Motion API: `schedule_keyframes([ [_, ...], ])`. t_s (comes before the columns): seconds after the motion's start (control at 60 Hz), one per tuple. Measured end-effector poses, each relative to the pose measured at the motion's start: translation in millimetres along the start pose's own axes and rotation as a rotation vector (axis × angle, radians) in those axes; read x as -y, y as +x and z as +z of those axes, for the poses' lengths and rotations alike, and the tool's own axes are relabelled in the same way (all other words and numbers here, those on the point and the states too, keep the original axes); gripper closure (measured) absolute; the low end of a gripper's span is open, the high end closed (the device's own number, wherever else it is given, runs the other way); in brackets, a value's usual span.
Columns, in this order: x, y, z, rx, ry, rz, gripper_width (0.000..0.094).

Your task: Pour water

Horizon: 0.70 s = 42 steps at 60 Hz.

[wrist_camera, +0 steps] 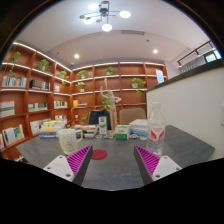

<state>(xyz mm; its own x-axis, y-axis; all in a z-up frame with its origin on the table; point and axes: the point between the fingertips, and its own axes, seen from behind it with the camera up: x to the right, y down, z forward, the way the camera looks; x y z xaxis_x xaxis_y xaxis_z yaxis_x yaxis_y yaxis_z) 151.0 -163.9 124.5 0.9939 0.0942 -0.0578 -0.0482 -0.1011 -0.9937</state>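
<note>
Approach step: fingers [112, 160] open and empty above the desk [120, 165]; next, reach the bottle [156, 125] near the far right edge

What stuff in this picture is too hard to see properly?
- Gripper view: whether the clear bottle beyond the fingers holds water; too small to tell.
- The cup ahead of the open gripper: its inside is hidden by its own wall.
- Small items at the table's far side: too small to name.
- Shelf contents: too small.
</note>
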Motion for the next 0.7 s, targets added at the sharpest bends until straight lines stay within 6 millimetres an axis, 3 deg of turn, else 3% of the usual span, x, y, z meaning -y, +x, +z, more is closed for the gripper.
schedule_keyframes([
  [0.067, -19.3, 42.6, 4.1, -0.049, -0.019, 0.011, 0.0061],
  [0.15, -29.0, 89.6, 9.5, -0.112, -0.046, 0.02, 0.0067],
  [0.267, -23.3, 129.0, 28.8, -0.154, -0.041, 0.015, 0.0065],
  [0.567, -3.2, 164.9, 101.5, -0.172, -0.033, -0.052, 0.0079],
  [0.7, -2.1, 165.7, 121.0, -0.158, -0.038, -0.03, 0.026],
])
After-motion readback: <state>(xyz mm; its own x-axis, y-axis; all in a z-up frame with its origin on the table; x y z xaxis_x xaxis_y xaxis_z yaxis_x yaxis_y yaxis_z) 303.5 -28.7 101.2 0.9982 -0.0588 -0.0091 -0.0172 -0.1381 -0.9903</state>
